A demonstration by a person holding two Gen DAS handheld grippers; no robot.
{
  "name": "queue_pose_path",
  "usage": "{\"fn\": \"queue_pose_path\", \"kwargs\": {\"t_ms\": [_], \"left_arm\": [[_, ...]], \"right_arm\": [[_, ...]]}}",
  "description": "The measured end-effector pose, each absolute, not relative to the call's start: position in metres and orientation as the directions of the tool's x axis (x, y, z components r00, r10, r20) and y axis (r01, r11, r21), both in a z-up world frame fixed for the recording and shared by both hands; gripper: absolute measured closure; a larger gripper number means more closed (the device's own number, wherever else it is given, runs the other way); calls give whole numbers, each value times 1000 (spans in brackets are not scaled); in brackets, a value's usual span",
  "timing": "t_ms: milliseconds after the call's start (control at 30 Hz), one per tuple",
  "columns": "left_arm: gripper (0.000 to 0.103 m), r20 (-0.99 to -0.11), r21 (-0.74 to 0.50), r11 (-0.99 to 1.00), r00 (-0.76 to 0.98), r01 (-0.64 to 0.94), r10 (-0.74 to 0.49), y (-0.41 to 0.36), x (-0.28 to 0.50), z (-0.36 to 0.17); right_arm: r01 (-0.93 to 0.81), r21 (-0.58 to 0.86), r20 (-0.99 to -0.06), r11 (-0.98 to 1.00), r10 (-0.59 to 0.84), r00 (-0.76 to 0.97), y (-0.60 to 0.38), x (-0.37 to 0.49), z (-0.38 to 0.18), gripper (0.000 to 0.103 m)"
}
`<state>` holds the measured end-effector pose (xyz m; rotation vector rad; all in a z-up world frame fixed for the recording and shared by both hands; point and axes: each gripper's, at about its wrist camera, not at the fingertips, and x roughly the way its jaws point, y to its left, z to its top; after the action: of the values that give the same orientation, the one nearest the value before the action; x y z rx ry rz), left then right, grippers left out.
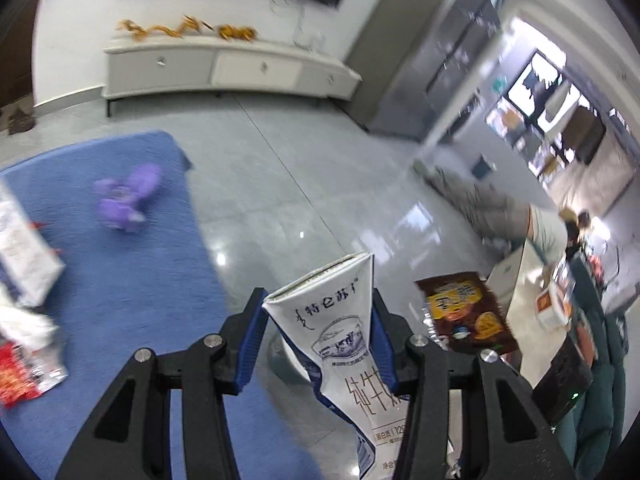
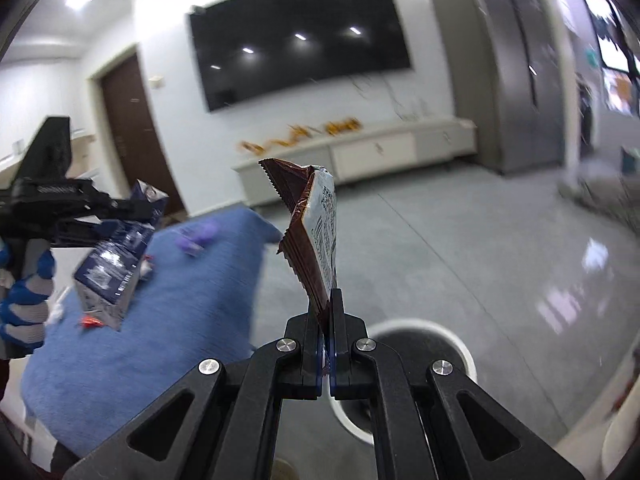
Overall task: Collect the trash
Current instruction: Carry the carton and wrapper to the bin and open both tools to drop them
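Note:
My left gripper is shut on a crushed white and blue milk carton, which stands up between the blue pads above the grey floor. From the right wrist view, this left gripper and its carton hang over the blue rug, held by a gloved hand. My right gripper is shut on a brown snack wrapper that sticks upward. The same wrapper shows to the right of the carton. A white round bin sits on the floor just below my right gripper.
A blue rug carries a purple toy, a white carton and a red wrapper at its left edge. A low white cabinet stands at the far wall under a TV. A grey cupboard stands to the right.

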<state>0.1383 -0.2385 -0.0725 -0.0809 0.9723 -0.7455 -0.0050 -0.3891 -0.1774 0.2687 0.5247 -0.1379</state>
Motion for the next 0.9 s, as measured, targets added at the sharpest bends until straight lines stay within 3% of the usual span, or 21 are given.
{"fn": "queue_pose_path", "kwargs": {"t_ms": [200,500,600,800,900], "left_arm": [[57,-769,-313,735,293,602,-568,-326,147,-112],[55,-803,-246,721,280,648,-525,-409,161,-166],[47,-816,-265,720,250,641,-522,-419,169,-182],[45,-817,-295,709,215,640,-535,-413,177,-197],[45,-811,-308,694,202,651,-550,-404,174,-195]], "right_arm": [[298,265,-610,917,-80,788,-429,10,-236,101],[381,278,-677,882,-102,729,-464,41,-282,97],[398,267,-699,878,-108,707,-471,50,-292,97],[416,251,-724,874,-116,680,-477,55,-304,76],[429,251,-726,867,-124,676,-477,54,-303,73]]}}
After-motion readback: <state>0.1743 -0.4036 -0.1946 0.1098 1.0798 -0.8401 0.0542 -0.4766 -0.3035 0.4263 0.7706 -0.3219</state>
